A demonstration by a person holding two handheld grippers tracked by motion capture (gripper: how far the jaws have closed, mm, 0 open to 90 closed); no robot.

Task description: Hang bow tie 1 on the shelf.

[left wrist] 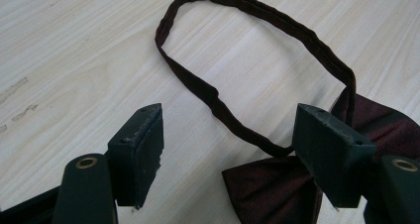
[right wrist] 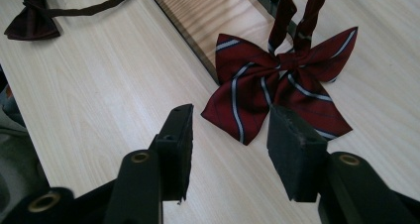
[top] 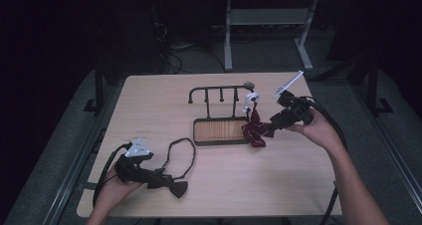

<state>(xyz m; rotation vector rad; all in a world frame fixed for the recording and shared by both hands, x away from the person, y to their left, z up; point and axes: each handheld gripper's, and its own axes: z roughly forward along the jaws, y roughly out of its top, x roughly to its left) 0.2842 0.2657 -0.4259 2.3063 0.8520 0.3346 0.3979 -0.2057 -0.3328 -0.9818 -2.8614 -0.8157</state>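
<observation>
On the near left part of the wooden table point(top: 209, 185), the left gripper point(left wrist: 228, 149) held its jaws open above a dark maroon bow tie point(left wrist: 277, 189), whose neck strap point(left wrist: 257, 65) lay looped on the tabletop. Beside the tie rack's wood-lined base point(right wrist: 198, 16), the right gripper point(right wrist: 230, 140) stood open just short of a striped red bow tie point(right wrist: 277, 90), its band rising toward the rack.
</observation>
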